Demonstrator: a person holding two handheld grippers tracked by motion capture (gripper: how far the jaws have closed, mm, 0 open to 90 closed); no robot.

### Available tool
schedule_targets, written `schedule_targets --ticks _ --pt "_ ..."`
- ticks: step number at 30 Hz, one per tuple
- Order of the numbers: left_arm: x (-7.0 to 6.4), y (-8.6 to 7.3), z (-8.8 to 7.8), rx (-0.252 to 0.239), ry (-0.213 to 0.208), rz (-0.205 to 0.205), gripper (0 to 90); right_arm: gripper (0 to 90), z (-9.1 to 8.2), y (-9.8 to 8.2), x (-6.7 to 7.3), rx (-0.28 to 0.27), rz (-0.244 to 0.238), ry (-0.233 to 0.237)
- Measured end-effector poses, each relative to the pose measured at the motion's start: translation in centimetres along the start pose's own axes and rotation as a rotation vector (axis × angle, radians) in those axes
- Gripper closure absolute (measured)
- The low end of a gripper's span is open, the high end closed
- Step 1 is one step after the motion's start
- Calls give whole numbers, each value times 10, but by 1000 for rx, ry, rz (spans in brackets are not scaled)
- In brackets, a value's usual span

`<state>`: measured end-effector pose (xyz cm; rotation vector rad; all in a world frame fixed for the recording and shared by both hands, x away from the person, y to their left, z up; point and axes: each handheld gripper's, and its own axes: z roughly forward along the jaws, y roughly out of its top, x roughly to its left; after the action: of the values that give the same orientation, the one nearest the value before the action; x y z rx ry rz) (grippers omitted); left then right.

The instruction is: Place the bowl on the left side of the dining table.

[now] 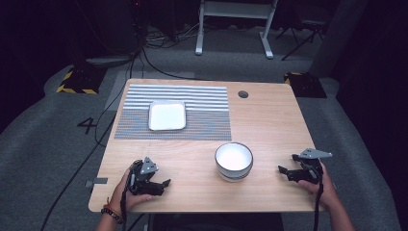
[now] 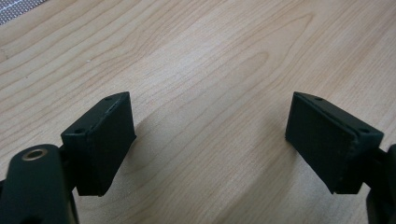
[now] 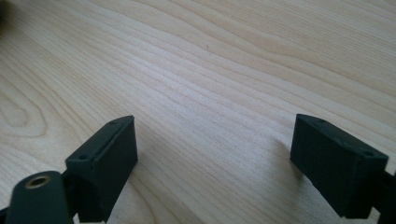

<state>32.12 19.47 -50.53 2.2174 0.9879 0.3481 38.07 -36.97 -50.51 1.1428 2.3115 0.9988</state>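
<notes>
Both my claws rest low on the table (image 1: 269,139), jaws spread wide and holding nothing: my left gripper (image 1: 166,183) to the left of the bowl (image 1: 233,160), my right gripper (image 1: 286,163) to its right. The plate (image 1: 167,115) sits beyond the bowl, on the striped mat (image 1: 202,126). If I close on the bowl's rounded rim off-centre, I judge it could slip or tip.

High view overhead, gripper views near table (image 1: 269,125)

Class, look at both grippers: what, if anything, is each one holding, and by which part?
Nothing is held. The left gripper and the right gripper both stand open over bare table, apart from the bowl.
</notes>
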Motion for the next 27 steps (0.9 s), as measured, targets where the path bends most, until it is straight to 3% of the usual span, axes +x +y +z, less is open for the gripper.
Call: schedule_targets --ticks 17,27 --pt "0 2 0 11 -8 3 156 149 0 0 0 -2 -3 3" --pt "0 4 0 26 -9 33 157 149 0 0 0 -2 -3 3"
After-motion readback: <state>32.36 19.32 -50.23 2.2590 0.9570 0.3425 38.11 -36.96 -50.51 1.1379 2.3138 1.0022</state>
